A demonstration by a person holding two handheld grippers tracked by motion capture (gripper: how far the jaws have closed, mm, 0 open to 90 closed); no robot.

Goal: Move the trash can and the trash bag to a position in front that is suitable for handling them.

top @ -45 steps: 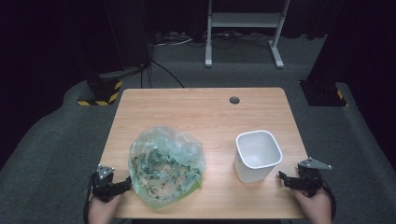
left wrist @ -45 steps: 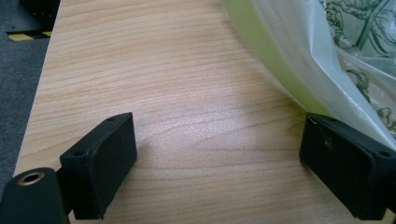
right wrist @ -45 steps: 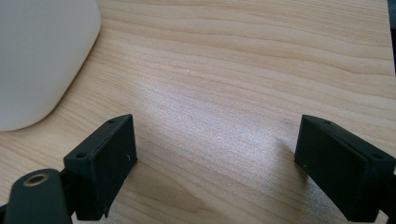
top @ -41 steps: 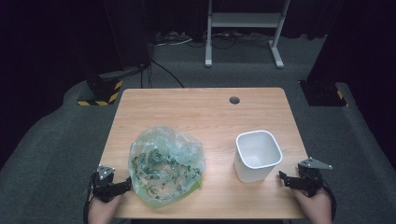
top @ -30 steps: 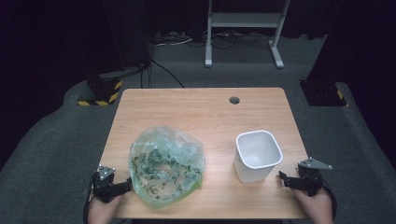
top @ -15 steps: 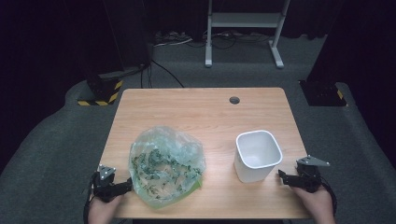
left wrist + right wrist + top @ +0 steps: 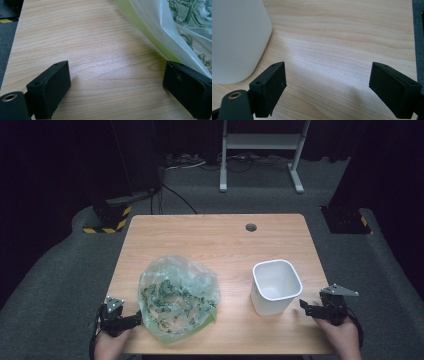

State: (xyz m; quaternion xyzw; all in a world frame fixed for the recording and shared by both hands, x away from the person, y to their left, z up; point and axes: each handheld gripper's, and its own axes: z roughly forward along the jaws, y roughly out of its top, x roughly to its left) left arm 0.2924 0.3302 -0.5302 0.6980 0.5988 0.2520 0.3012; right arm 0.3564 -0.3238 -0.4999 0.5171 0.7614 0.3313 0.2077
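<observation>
- Left gripper (image 7: 134,319) sits at the near-left corner of the bench (image 7: 210,237), fingers (image 7: 48,88) spread wide apart with nothing between them. One finger is right up against the edge of the bag.
- The plastic bag (image 7: 178,297) of leafy greens lies near the front of the bench, left of centre. Looks thin, floppy and light, so I'd guess it'll sag and slide rather than lift as one piece. Best bet is probably pinching a fold of loose film at the rim, not the bulge full of leaves. Film looks slippery, so take a decent bunch.
- White tub (image 7: 276,286) stands upright to the right of the bag, well apart from it, empty as far as I can see. Looks rigid and smooth, probably light enough to skid if nudged.
- Right gripper (image 7: 306,307) rests just beside the tub at the near-right, fingers (image 7: 269,87) also wide open, holding nothing.
</observation>
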